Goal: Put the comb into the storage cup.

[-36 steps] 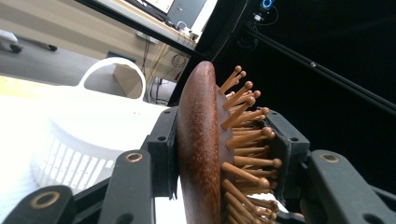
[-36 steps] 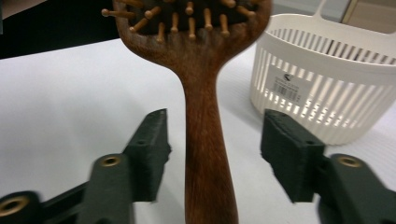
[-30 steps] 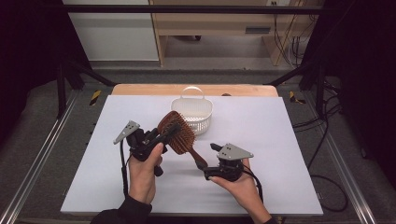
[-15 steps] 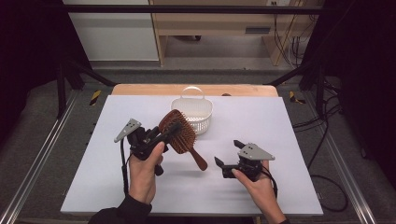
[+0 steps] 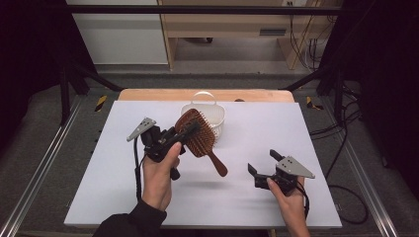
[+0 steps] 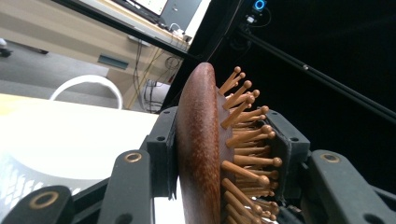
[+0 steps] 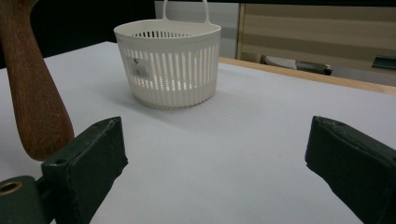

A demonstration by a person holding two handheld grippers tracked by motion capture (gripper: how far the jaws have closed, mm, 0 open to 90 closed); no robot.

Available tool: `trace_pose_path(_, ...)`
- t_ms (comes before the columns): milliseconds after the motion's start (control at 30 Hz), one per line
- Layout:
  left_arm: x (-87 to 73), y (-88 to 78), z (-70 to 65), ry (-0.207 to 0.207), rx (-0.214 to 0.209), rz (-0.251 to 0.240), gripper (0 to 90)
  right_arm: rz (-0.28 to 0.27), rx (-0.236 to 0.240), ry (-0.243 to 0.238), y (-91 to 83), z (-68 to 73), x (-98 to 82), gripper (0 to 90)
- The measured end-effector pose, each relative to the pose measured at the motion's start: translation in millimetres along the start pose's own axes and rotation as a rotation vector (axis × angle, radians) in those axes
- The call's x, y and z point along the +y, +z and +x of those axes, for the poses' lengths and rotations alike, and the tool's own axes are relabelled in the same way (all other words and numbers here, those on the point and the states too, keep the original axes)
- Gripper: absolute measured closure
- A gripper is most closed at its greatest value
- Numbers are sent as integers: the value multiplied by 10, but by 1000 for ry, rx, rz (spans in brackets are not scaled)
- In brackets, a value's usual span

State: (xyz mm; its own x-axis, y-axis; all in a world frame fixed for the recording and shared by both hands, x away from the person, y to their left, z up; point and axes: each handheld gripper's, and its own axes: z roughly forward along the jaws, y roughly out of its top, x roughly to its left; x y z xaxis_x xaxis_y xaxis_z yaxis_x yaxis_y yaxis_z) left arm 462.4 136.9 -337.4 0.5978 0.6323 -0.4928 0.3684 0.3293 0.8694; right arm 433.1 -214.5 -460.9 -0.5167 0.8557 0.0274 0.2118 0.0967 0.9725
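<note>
Left gripper clamps the hairbrush by its head, handle slanting toward the table's near edge, basket just beyond toward the far edge, right gripper wide and empty.

Ahead of your right claw the desk is bare, so you've a free run fwd. W/ its jaws wide apart, nothing sits between them. Just to its left the hairbrush handle hangs low, blocking that side. Further ahead-left stands the white basket. Your left claw is full w/ the brush head, basket just beyond it.
</note>
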Motion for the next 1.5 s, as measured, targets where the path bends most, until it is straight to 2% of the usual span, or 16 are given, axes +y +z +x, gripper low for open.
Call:
trace_pose_path(133,93,88,-86,8,-13,-2,518,-17,-16,2,-32,-56,-15,54)
trace_pose_path(233,181,139,-132,23,-10,-6,518,-24,-34,21,-68,-75,-72,53)
trace_pose_path(333,257,186,-157,23,-7,-20,517,-20,-33,15,-88,-74,-96,51)
trace_pose_path(400,300,213,-158,26,-6,-22,518,-38,-25,26,-102,-74,-86,51)
trace_pose_path(767,464,321,-128,21,-10,-41,517,-47,-21,-6,-130,-89,-76,51)
trace_pose_path(867,501,349,-129,37,-2,-48,517,-43,-12,-24,-150,-121,-71,57)
trace_pose_path(967,553,382,-145,68,10,-58,516,-42,5,-27,-171,-154,-70,58)
trace_pose_path(1033,597,406,-151,74,12,-63,517,-43,9,-29,-174,-165,-72,58)
trace_pose_path(1167,687,443,-185,118,27,-65,516,-41,10,-26,-174,-182,-78,58)
trace_pose_path(1300,805,467,-170,123,45,-84,516,-41,16,-24,-171,-175,-79,57)
trace_pose_path(1500,932,528,-123,144,84,-78,517,-48,21,-15,-171,-175,-77,50)
